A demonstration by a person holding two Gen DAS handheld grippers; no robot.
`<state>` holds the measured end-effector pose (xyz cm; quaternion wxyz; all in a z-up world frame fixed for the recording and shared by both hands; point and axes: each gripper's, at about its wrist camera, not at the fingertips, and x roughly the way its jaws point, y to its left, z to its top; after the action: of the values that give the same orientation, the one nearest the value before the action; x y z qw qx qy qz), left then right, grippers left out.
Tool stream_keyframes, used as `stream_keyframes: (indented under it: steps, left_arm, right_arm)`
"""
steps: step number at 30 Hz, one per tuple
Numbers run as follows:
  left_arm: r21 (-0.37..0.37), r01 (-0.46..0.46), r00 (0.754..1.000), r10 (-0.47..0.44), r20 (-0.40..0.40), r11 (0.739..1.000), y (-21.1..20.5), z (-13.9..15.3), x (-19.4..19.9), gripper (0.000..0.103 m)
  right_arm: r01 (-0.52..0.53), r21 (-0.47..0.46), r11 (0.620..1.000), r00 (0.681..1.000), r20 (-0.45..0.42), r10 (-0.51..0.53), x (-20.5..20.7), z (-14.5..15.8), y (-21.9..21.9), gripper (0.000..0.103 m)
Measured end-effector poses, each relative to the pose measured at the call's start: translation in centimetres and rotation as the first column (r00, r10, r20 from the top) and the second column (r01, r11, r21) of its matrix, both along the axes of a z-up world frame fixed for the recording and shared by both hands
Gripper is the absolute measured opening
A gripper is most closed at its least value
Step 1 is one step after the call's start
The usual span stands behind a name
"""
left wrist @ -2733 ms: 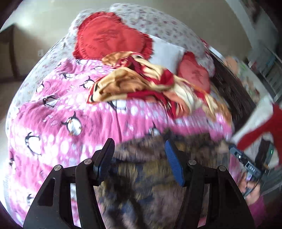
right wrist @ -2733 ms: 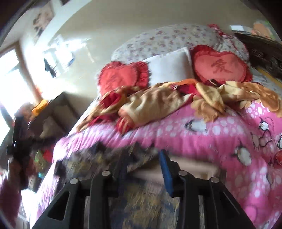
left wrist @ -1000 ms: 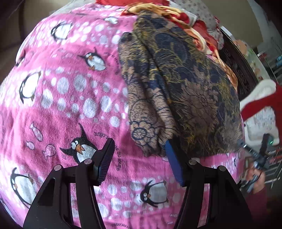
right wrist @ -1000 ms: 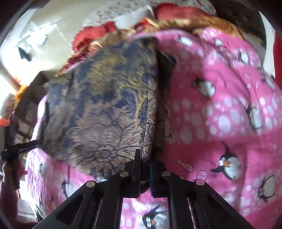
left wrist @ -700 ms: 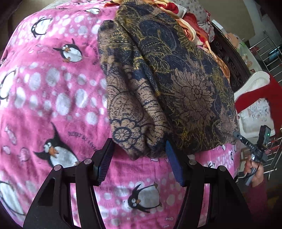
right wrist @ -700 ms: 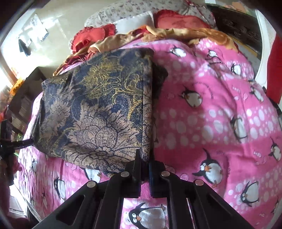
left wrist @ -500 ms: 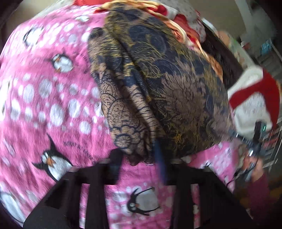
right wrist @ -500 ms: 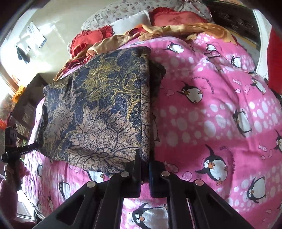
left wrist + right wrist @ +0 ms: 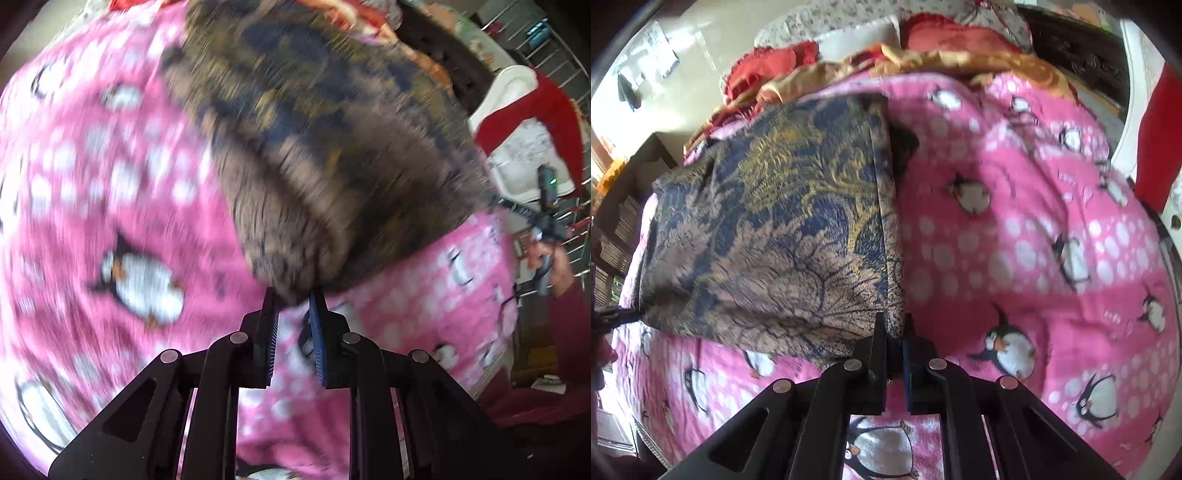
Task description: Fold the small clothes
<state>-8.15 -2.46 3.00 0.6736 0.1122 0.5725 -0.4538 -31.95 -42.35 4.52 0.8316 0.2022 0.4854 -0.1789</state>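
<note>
A dark blue and tan flower-patterned garment point(image 9: 783, 229) lies spread on the pink penguin blanket point(image 9: 1015, 240). My right gripper point(image 9: 894, 325) is shut on the garment's near right corner. In the left wrist view the same garment point(image 9: 332, 140) is blurred by motion. My left gripper point(image 9: 293, 299) has closed on its near left corner, with cloth bunched between the blue pads. My right gripper also shows far right in the left wrist view point(image 9: 546, 221), holding the other corner.
A heap of red and gold cloth point(image 9: 923, 62) and red heart cushions point(image 9: 768, 62) lie at the head of the bed. A white chair with red cloth point(image 9: 528, 122) stands beside the bed. A dark cabinet point(image 9: 624, 192) stands on the other side.
My left gripper was open beside the garment's corner and has now closed on it while moving. My right gripper has stayed shut on its corner. Before that the garment was laid out flat.
</note>
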Motion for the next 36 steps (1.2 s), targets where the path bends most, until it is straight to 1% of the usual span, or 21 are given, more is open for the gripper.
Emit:
stream_keyframes:
  steps: [3, 5, 7, 8, 9, 10, 11, 12, 14, 16, 17, 19, 22, 23, 26, 27, 29, 31, 32, 34, 36]
  left_arm:
    - [-0.036, -0.057, 0.998, 0.056, -0.026, 0.998, 1.8, 0.6, 0.7, 0.014]
    - [-0.045, -0.077, 0.997, 0.077, 0.0, 0.996, 2.4, 1.4, 0.8, 0.014]
    - [-0.06, -0.09, 0.996, 0.092, 0.018, 0.994, 2.8, 2.6, 1.0, 0.014]
    - [-0.073, -0.097, 0.995, 0.1, 0.028, 0.993, 2.9, 3.3, 1.1, 0.014]
    - [-0.082, -0.101, 0.994, 0.104, 0.035, 0.992, 2.9, 3.9, 1.0, 0.014]
    - [-0.09, -0.106, 0.993, 0.11, 0.046, 0.99, 2.7, 4.3, 0.7, 0.014]
    - [-0.103, -0.117, 0.991, 0.123, 0.057, 0.988, 2.4, 4.8, 0.5, 0.015]
    - [-0.12, -0.131, 0.988, 0.14, 0.068, 0.984, 2.1, 5.2, 0.3, 0.015]
    - [-0.152, -0.159, 0.983, 0.171, 0.07, 0.976, 1.4, 5.6, 0.4, 0.024]
    - [-0.181, -0.186, 0.98, 0.197, 0.04, 0.966, 0.6, 5.1, 0.6, 0.042]
    - [-0.188, -0.2, 0.977, 0.21, 0.031, 0.962, 0.3, 4.8, 0.7, 0.044]
    - [-0.169, -0.214, 0.974, 0.224, 0.044, 0.962, -0.5, 4.3, 0.7, 0.044]
    - [-0.1, -0.236, 0.965, 0.245, 0.095, 0.967, -1.9, 3.0, 0.5, 0.044]
    - [-0.089, -0.241, 0.963, 0.25, 0.101, 0.966, -2.0, 2.6, 0.5, 0.044]
    - [-0.06, -0.261, 0.961, 0.265, 0.074, 0.963, -2.3, 1.0, 0.9, 0.044]
    - [-0.065, -0.274, 0.958, 0.278, 0.064, 0.959, -2.3, 0.6, 1.0, 0.044]
    - [-0.088, -0.29, 0.955, 0.294, 0.047, 0.953, -1.9, 0.3, 1.3, 0.045]
    - [-0.097, -0.296, 0.953, 0.301, 0.046, 0.95, -1.6, 0.3, 1.5, 0.045]
    - [-0.097, -0.295, 0.952, 0.301, 0.049, 0.951, -1.5, 0.3, 1.5, 0.045]
    - [-0.092, -0.293, 0.953, 0.299, 0.056, 0.952, -1.3, 0.3, 1.6, 0.045]
    - [-0.086, -0.297, 0.951, 0.302, 0.06, 0.951, -1.2, 0.3, 1.6, 0.045]
  right_arm:
    - [-0.012, -0.003, 1.0, 1.0, -0.014, 0.012, 0.1, 0.3, -0.1, 0.005]
    - [-0.023, -0.044, 0.999, 0.999, -0.036, 0.021, 0.5, 1.3, 0.1, 0.006]
    - [-0.009, -0.147, 0.989, 1.0, -0.019, 0.006, 0.7, 3.5, 0.7, 0.014]
    - [-0.004, -0.168, 0.986, 1.0, 0.005, 0.005, 0.8, 4.5, 1.1, 0.021]
    - [-0.012, -0.17, 0.985, 0.999, 0.042, 0.019, 1.1, 5.6, 1.7, 0.025]
    - [-0.023, -0.161, 0.987, 0.997, 0.068, 0.035, 1.4, 6.1, 2.2, 0.033]
    - [-0.044, -0.144, 0.989, 0.993, 0.102, 0.059, 2.2, 6.7, 3.1, 0.038]
    - [-0.066, -0.127, 0.99, 0.989, 0.121, 0.081, 2.9, 6.9, 3.9, 0.038]
    - [-0.146, -0.066, 0.987, 0.976, 0.151, 0.155, 6.0, 6.7, 6.3, 0.038]
    - [-0.226, -0.037, 0.973, 0.96, 0.161, 0.229, 9.8, 6.0, 9.1, 0.038]
    - [-0.262, -0.043, 0.964, 0.949, 0.169, 0.265, 11.4, 5.8, 10.4, 0.038]
    - [-0.346, -0.076, 0.935, 0.918, 0.178, 0.354, 15.6, 5.3, 13.6, 0.038]
    - [-0.415, -0.08, 0.906, 0.885, 0.195, 0.422, 21.6, 4.6, 16.5, 0.038]
    - [-0.429, -0.083, 0.899, 0.877, 0.2, 0.437, 23.3, 4.5, 17.1, 0.038]
    - [-0.45, -0.118, 0.885, 0.863, 0.199, 0.465, 28.5, 4.0, 18.8, 0.038]
    - [-0.456, -0.125, 0.881, 0.858, 0.2, 0.473, 30.2, 3.7, 19.2, 0.038]
    - [-0.464, -0.136, 0.875, 0.856, 0.184, 0.483, 32.6, 3.2, 19.7, 0.038]
    - [-0.448, -0.156, 0.88, 0.874, 0.131, 0.468, 35.2, 1.8, 19.9, 0.038]
    - [-0.44, -0.16, 0.883, 0.88, 0.119, 0.46, 35.8, 1.3, 19.9, 0.038]
    - [-0.432, -0.205, 0.879, 0.877, 0.132, 0.462, 36.7, 1.1, 20.2, 0.038]
    - [-0.429, -0.204, 0.88, 0.883, 0.112, 0.456, 37.2, 1.1, 20.4, 0.038]
